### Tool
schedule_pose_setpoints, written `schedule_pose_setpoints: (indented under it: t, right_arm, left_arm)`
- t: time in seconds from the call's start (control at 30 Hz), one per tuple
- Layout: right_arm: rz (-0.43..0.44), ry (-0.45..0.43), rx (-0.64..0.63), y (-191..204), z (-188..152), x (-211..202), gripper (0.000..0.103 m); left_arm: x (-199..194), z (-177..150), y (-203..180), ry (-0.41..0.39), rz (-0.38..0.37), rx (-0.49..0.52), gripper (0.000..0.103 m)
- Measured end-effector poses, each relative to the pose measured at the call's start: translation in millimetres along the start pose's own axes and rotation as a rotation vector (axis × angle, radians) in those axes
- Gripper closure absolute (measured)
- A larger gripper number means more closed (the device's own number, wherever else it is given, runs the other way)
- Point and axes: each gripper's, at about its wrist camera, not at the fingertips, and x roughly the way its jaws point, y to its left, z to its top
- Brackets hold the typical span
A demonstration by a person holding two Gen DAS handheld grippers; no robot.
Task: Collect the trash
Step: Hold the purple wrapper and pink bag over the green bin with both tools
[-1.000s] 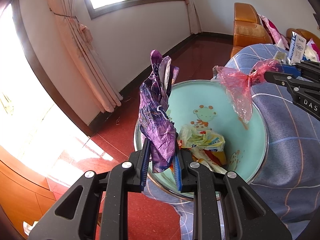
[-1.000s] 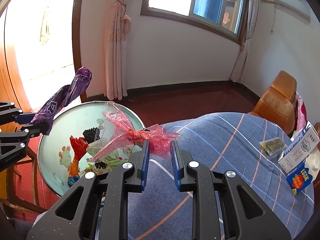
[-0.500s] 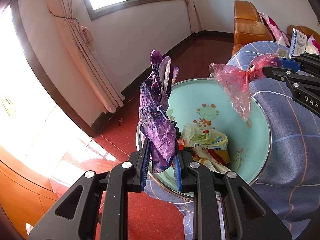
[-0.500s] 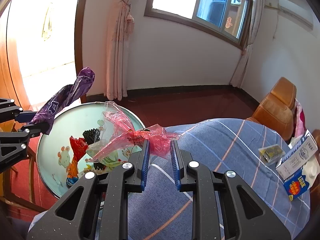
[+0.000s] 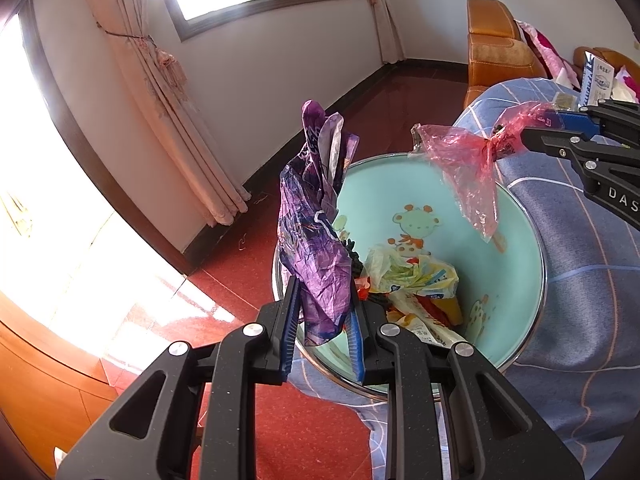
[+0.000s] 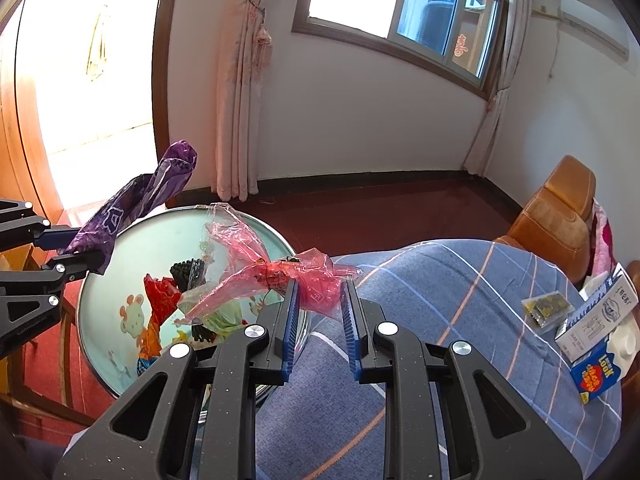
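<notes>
Little has moved: left gripper still clenches the purple wrapper, right gripper the pink bag, both above the basin at centre frame; released carelessly, either could flutter outside.

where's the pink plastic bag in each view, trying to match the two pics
Left wrist view: the pink plastic bag hangs upper right, pinched by the right claw coming in from the right edge, above the round teal tray.
Right wrist view: the bag sits centre, clamped at the claw's tips, spreading left over the tray.
Shared landmark: the teal tray with cartoon animals.
</notes>
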Motion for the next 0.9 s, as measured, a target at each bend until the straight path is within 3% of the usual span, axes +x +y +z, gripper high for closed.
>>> schedule_pose_setpoints:
  t: [0.9]
  right_arm:
    - [0.013, 0.001, -0.025, 9.1, 3.2, 3.8, 0.081]
  left_arm:
    - [1.1, 0.4, -0.6, 0.008, -0.007, 0.001, 0.080]
